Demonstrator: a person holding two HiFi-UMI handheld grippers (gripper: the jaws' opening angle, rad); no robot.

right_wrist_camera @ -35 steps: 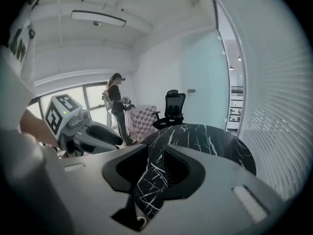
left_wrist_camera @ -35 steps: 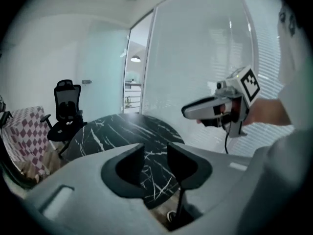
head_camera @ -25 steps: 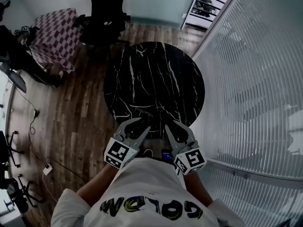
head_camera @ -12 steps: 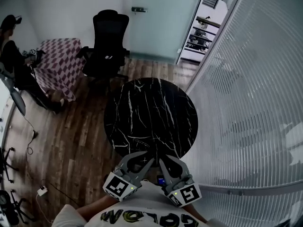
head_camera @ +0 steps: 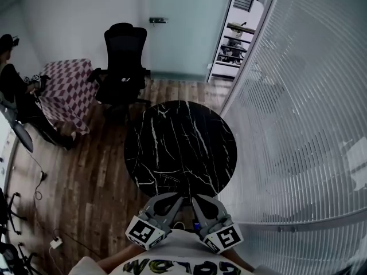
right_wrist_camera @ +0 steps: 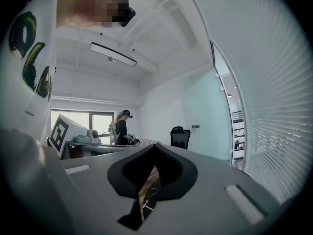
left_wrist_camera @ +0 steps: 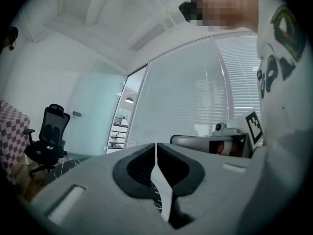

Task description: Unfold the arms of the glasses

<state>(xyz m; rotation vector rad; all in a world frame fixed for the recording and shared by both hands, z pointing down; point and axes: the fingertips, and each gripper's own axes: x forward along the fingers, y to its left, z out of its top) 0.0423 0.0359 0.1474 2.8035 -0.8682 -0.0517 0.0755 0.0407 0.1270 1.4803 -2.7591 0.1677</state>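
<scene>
Two empty tools by table [head_camera: 180, 148]: left gripper [head_camera: 176, 200] just closing, nearly shut; right gripper [head_camera: 196, 201] pressed together. No glasses visible; no step to judge.

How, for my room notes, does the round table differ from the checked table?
The round table is black with white veins, uncovered; the checked table is draped in cloth. The round table stands mid-view; the checked table sits far left, beside a person. Both stand on the wooden floor.

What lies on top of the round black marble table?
Only white veining shows on the round black marble table; no object is visible. Its near edge is partly covered by the left gripper and right gripper.
</scene>
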